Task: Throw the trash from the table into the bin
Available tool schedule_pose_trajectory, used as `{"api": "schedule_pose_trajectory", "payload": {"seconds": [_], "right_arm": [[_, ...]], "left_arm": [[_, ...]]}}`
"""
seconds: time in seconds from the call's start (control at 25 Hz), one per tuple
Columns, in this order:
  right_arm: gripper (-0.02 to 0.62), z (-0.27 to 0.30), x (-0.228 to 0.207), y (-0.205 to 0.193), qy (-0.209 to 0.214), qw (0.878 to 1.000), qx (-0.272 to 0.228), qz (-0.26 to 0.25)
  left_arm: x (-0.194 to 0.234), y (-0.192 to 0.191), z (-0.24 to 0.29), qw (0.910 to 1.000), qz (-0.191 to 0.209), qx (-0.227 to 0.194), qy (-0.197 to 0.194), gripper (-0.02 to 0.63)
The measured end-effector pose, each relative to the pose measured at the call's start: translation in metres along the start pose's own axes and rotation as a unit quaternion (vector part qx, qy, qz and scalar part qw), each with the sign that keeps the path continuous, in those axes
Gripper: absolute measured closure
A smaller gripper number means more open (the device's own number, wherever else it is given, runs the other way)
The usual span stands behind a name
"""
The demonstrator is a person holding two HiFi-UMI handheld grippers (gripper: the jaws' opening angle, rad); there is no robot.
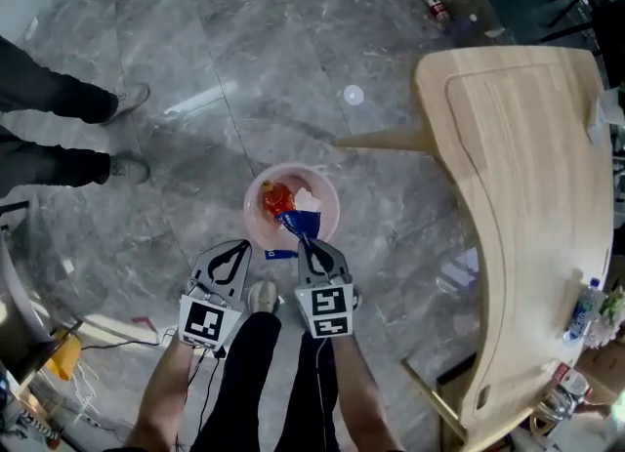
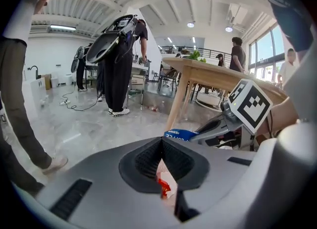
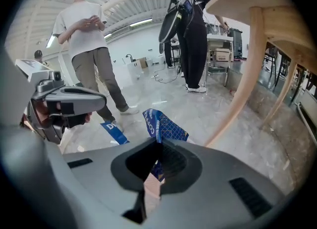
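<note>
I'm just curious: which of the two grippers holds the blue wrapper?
The right gripper, jaws shut on the blue wrapper; the left gripper is shut empty.

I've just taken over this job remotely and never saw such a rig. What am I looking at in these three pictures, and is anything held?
There is no robot arm: a person holds a two-jaw gripper in each hand. The head view comes from a camera on the person's head, looking down; each gripper view looks along that gripper's own jaws. The left gripper is shut on nothing. The right gripper is shut on a crumpled blue printed wrapper, held over a round pink plastic bin on the grey marble floor. The bin holds red and white trash. At the right stands a light wooden table with a clear plastic bottle near its edge.
</note>
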State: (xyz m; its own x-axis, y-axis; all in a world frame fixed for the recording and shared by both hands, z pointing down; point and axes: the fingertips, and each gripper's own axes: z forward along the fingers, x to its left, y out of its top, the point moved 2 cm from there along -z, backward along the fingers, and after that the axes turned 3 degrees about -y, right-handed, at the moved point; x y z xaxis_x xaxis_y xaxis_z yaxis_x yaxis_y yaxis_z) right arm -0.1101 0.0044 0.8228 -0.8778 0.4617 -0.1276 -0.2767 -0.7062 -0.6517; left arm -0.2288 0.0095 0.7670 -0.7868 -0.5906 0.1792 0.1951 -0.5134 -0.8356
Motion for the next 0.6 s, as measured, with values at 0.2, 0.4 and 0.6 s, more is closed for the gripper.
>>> {"api": "schedule_pose_trajectory", "payload": {"seconds": [0.2,0.4,0.6], "right_arm": [[0.588,0.028,-0.001,-0.032,0.000,1.000,0.019,0.004],[0.588,0.044,-0.005,-0.052,-0.002,0.999,0.032,0.012],[0.586,0.045,-0.013,-0.049,-0.009,0.999,0.027,0.020]], "left_arm": [[0.006,-0.030,0.015,0.9999,0.005,0.011,-0.005,0.600],[0.010,-0.039,0.021,0.9999,-0.012,0.009,-0.001,0.600],[0.008,-0.038,0.023,0.9998,-0.017,0.009,0.001,0.600]]}}
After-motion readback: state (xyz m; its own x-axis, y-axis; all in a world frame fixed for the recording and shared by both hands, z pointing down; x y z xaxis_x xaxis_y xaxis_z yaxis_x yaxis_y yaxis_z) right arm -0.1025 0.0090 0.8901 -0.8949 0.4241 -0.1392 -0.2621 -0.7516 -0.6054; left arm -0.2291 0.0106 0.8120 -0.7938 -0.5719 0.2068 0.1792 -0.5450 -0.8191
